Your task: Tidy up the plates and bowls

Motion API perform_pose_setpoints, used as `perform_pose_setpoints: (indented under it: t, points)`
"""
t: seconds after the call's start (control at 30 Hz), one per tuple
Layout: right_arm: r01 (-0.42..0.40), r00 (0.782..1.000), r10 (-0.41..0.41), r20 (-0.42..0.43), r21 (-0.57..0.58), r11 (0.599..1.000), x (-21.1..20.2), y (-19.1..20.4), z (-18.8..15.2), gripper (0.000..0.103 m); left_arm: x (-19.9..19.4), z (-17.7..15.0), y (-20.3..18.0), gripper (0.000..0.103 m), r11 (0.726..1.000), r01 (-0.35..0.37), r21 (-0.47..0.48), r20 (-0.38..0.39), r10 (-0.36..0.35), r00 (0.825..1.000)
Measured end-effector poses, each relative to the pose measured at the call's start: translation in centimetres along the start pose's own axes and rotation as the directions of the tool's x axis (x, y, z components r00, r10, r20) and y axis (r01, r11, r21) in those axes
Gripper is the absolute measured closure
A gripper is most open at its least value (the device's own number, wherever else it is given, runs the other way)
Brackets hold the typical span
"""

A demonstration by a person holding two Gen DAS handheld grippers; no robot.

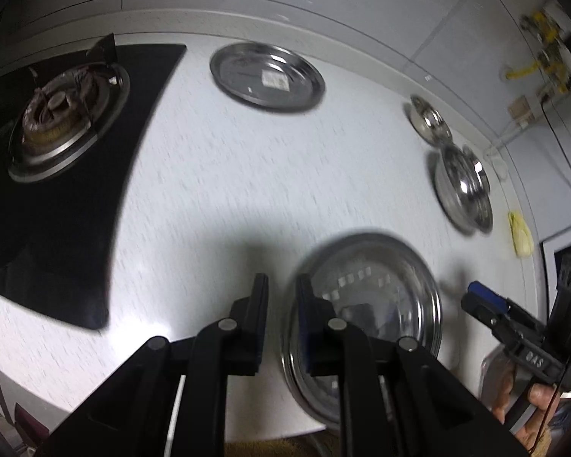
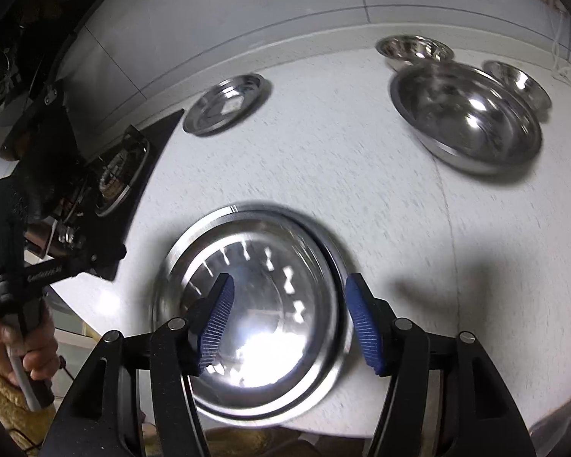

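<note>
The near plates [image 2: 255,312] lie low in the right wrist frame at the counter's front edge; a second rim showing at their left suggests two stacked, though blur makes that uncertain. The far plate [image 2: 226,103] sits alone at upper left near the wall, beside the stove [image 2: 122,175]. At upper right a big bowl [image 2: 468,114] has two small bowls [image 2: 415,48] just behind it.

The step looks like gathering plates into one pile: the far plate is probably the next to fetch, which calls for a reach across the counter [image 2: 342,175] and a pinch on its thin rim.

The right gripper [image 2: 289,320] hovers over the near plates, its jaws wide and holding nothing. The left gripper [image 1: 281,304] points forward with its right finger over the plates' left rim; its jaws stand narrow with a clear gap, gripping nothing that shows.
</note>
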State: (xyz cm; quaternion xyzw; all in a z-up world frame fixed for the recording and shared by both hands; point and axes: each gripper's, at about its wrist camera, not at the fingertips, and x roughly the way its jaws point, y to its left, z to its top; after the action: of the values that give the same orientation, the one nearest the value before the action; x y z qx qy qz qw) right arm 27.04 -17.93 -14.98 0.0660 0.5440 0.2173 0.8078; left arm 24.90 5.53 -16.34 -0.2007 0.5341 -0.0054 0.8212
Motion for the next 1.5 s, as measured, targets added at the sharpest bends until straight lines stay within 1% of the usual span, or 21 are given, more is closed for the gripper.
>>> perform_pose_setpoints:
  t: [0.07, 0.17, 0.33, 0.47, 0.57, 0.67, 0.73, 0.83, 0.97, 1.03, 1.07, 1.13, 1.17, 1.2, 1.23, 1.3, 1.33, 1.37, 1.43, 1.47, 1.5]
  points:
    - [-0.025, 1.000, 0.025, 0.007, -0.005, 1.000, 0.3, 0.6, 1.9, 0.042, -0.2, 2.5, 0.8, 0.058, 0.999, 0.011, -0.033, 0.016, -0.011, 1.000]
    - [-0.062, 0.998, 0.062, 0.003, -0.008, 0.998, 1.5, 1.6, 5.2, 0.039, -0.2, 6.8, 1.9, 0.049, 0.997, 0.019, -0.072, 0.056, -0.015, 0.998]
    - [-0.076, 0.997, 0.076, -0.017, -0.011, 0.997, 5.3, 3.2, 11.4, 0.036, 1.9, 13.8, 4.1, 0.047, 0.989, 0.003, -0.145, 0.071, 0.007, 0.997]
    - [-0.116, 0.991, 0.116, -0.068, 0.016, 0.993, 10.4, 3.8, 16.1, 0.036, 5.5, 18.4, 6.0, 0.047, 0.982, -0.010, -0.187, 0.037, 0.017, 0.999]
    - [-0.147, 0.984, 0.152, -0.098, 0.052, 0.988, 14.2, 3.9, 19.0, 0.036, 8.0, 20.2, 7.1, 0.047, 0.976, -0.007, -0.217, 0.021, 0.012, 1.000]
    - [-0.178, 0.975, 0.189, -0.118, 0.091, 0.980, 17.2, 3.6, 20.9, 0.036, 10.1, 21.6, 7.8, 0.047, 0.977, -0.021, -0.212, 0.018, 0.025, 1.000]
    - [-0.177, 0.974, 0.190, -0.124, 0.109, 0.978, 18.9, 3.3, 22.0, 0.036, 11.1, 22.2, 8.1, 0.047, 0.978, -0.018, -0.207, 0.015, 0.022, 1.000]
    - [-0.171, 0.974, 0.187, -0.128, 0.128, 0.977, 20.6, 2.8, 23.0, 0.036, 12.4, 23.0, 8.6, 0.047, 0.976, -0.027, -0.215, 0.012, 0.031, 0.999]
    - [-0.169, 0.973, 0.187, -0.133, 0.140, 0.976, 22.2, 2.4, 23.5, 0.036, 13.8, 23.8, 9.1, 0.047, 0.973, -0.003, -0.232, -0.004, 0.002, 1.000]
    - [-0.164, 0.974, 0.183, -0.135, 0.140, 0.976, 22.8, 2.4, 23.5, 0.040, 14.1, 23.8, 9.4, 0.049, 0.972, 0.011, -0.233, -0.001, -0.012, 1.000]
    - [-0.170, 0.973, 0.188, -0.133, 0.137, 0.976, 22.9, 2.6, 23.4, 0.044, 14.3, 23.8, 9.5, 0.049, 0.973, 0.016, -0.232, 0.001, -0.017, 1.000]
    - [-0.176, 0.973, 0.193, -0.128, 0.131, 0.976, 23.0, 2.8, 23.5, 0.046, 14.3, 23.8, 9.6, 0.050, 0.973, 0.033, -0.227, 0.013, -0.031, 0.999]
    - [-0.178, 0.973, 0.194, -0.126, 0.131, 0.975, 23.0, 2.9, 23.5, 0.046, 14.4, 23.9, 9.7, 0.052, 0.972, 0.045, -0.231, 0.015, -0.043, 0.999]
    - [-0.178, 0.973, 0.194, -0.124, 0.128, 0.976, 23.0, 3.1, 23.4, 0.048, 14.4, 24.0, 9.8, 0.056, 0.971, 0.055, -0.233, 0.021, -0.052, 0.998]
    - [-0.177, 0.973, 0.193, -0.124, 0.126, 0.976, 23.2, 3.2, 23.6, 0.050, 14.5, 24.0, 9.8, 0.065, 0.971, 0.058, -0.231, 0.019, -0.055, 0.998]
    - [-0.181, 0.973, 0.196, -0.124, 0.123, 0.976, 23.2, 3.5, 23.7, 0.057, 14.6, 23.9, 9.7, 0.074, 0.976, 0.057, -0.208, 0.017, -0.055, 0.998]
    - [-0.181, 0.973, 0.196, -0.123, 0.127, 0.975, 23.3, 3.6, 23.9, 0.060, 14.7, 23.9, 9.6, 0.081, 0.978, 0.051, -0.201, 0.016, -0.049, 0.999]
    - [-0.178, 0.973, 0.194, -0.124, 0.127, 0.976, 23.4, 3.7, 23.9, 0.066, 14.8, 23.8, 9.6, 0.088, 0.979, 0.040, -0.198, 0.012, -0.038, 0.999]
    - [-0.160, 0.977, 0.176, -0.121, 0.126, 0.979, 23.5, 3.3, 24.2, 0.071, 14.9, 23.6, 9.5, 0.095, 0.979, 0.025, -0.203, 0.019, -0.022, 1.000]
    - [-0.155, 0.978, 0.171, -0.117, 0.133, 0.979, 23.5, 3.2, 24.3, 0.072, 14.9, 23.5, 9.7, 0.097, 0.977, 0.025, -0.211, 0.021, -0.021, 1.000]
    - [-0.150, 0.979, 0.167, -0.114, 0.142, 0.978, 23.6, 3.3, 24.3, 0.077, 14.8, 23.4, 10.0, 0.097, 0.975, 0.030, -0.218, 0.022, -0.026, 0.999]
